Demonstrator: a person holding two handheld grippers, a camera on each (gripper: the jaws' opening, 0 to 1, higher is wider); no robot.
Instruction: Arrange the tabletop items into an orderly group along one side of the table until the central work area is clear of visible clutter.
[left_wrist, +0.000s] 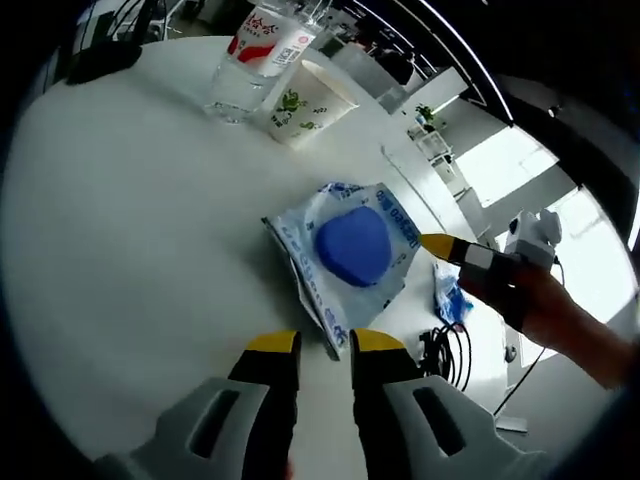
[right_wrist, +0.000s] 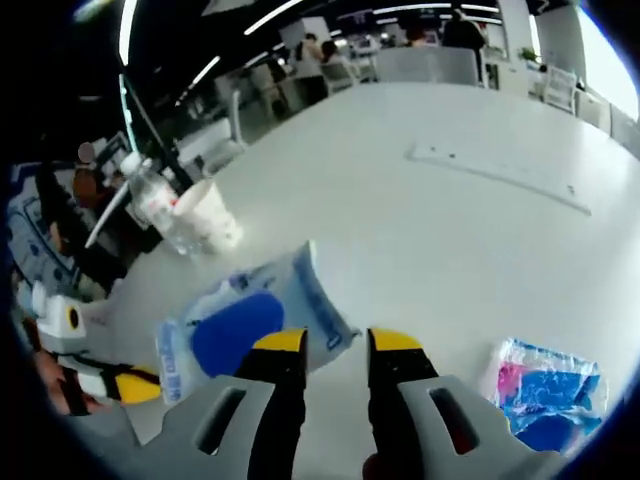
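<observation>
- Landmark: the pouch, a clear blue-printed pack with a blue oval inside, lying flat on the white surface; in the right gripper view the pouch has one corner lifted, and its print is too blurred to read.
- Left tongs: jaws parted with a narrow gap, nothing between them; the yellow tips sit just beside the pouch's near corner; whether they touch it cannot be told.
- Right tongs: jaws parted, holding nothing; their tips are just beside the pouch's raised corner; contact is unclear; in the left gripper view the right tongs come in beyond the pouch's far edge, and only one yellow tip can be made out.
- Beyond the pouch stand a paper cup and a clear bottle, touching or nearly so; the bottle's top is cut off in the left gripper view.
- A second packet, blue and pink, lies apart from the pouch; its contents are hard to make out.
- Black cable lies near the pouch, partly hidden behind the left tongs.
</observation>
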